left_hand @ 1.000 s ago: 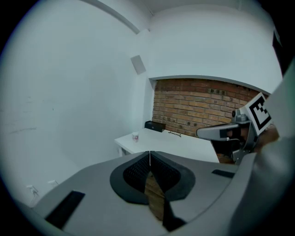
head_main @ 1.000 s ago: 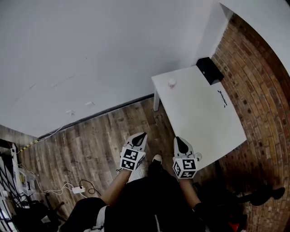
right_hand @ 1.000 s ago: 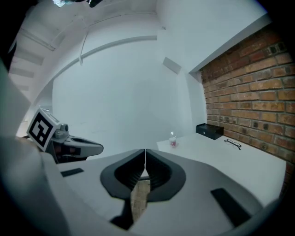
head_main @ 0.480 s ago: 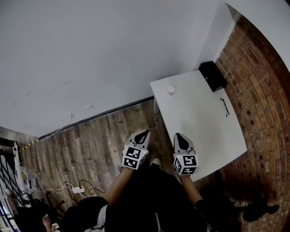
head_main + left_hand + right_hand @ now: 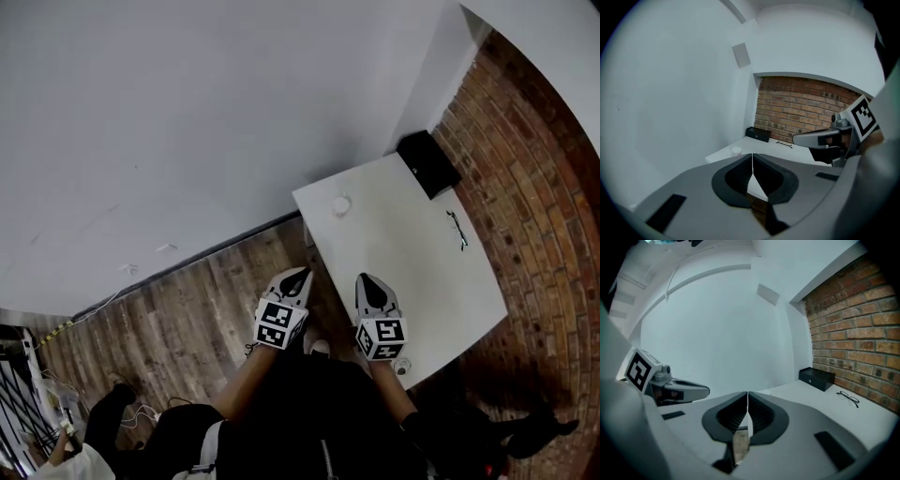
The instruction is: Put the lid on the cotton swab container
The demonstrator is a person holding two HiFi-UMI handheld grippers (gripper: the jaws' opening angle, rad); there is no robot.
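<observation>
From 12 to 2 o'clock the white table (image 5: 412,272) lies mostly bare ahead of my right gripper (image 5: 366,281). Only three things stand on it: the cotton swab container (image 5: 341,204) near the far left corner at 12, the black box (image 5: 427,164) at 1 and the glasses (image 5: 457,230) at 2. The brick wall (image 5: 534,187) closes the table's right side at 3 and the white wall (image 5: 187,122) shuts off 10 to 12. My left gripper (image 5: 300,275) hangs over open wooden floor (image 5: 206,300) just beside the table's left edge, with a person (image 5: 89,450) well off at 8.
</observation>
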